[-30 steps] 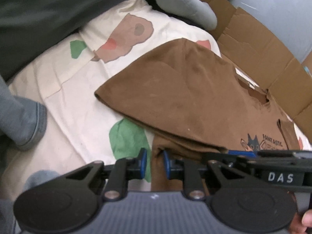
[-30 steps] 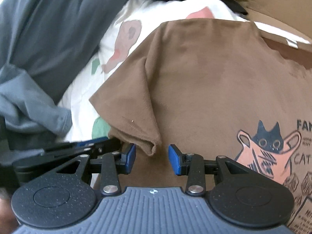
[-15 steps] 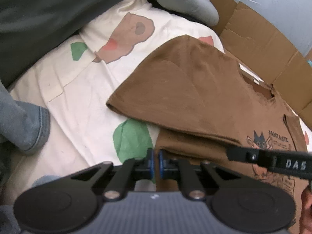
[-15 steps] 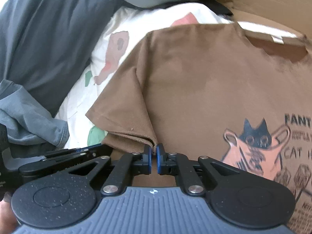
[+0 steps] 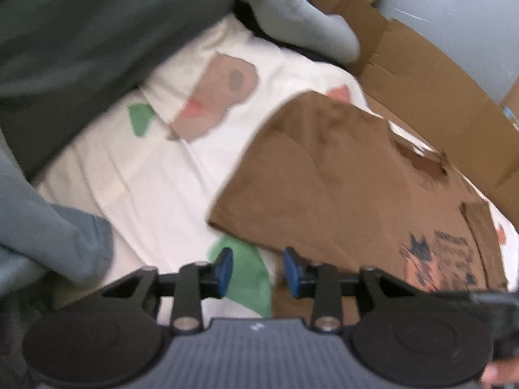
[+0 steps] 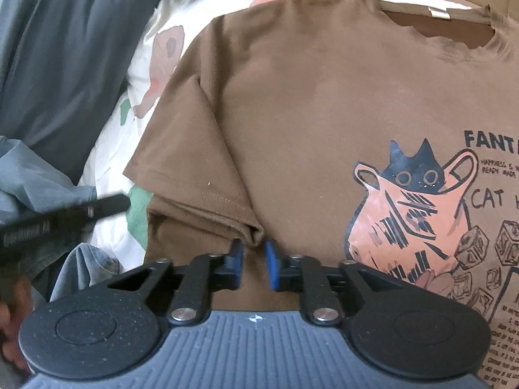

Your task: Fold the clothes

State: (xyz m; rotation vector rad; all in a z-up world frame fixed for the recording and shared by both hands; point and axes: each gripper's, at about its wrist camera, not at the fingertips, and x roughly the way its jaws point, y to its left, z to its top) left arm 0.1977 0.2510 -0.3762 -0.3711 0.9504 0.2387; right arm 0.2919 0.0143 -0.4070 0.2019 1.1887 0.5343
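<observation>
Grippers are seen nearest in both views. The left gripper [image 5: 258, 267] has just been opening; its blue pads are parted above a green patch and the near edge of the brown T-shirt [image 5: 340, 181], with nothing pressed between them. The right gripper [image 6: 254, 261] has likewise just been opening: its pads stand a little apart, and the folded corner of the sleeve [image 6: 207, 175] is seen just beyond the gap, not clamped. In the right view, the black body of the left gripper is seen at the near left, beside a bare hand [image 6: 14, 317].

Beyond the fingers, the T-shirt is laid flat with its front up, so that the cat print [image 6: 412, 214] shows. Its long axis runs from near to far, and the collar [image 6: 434, 22] is pointed away at the far right. The left sleeve is folded in over the body, so the left edge runs fairly straight.

Under the shirt a cream sheet [image 5: 155, 188] with green, pink and brown patches is spread. To the left a dark grey garment [image 5: 90, 42] is heaped, with lighter grey-blue cloth [image 5: 55, 227] near it and another grey piece [image 5: 292, 22] farther off. At the far right, flattened cardboard [image 5: 431, 74] is laid against a pale wall [image 5: 460, 9].
</observation>
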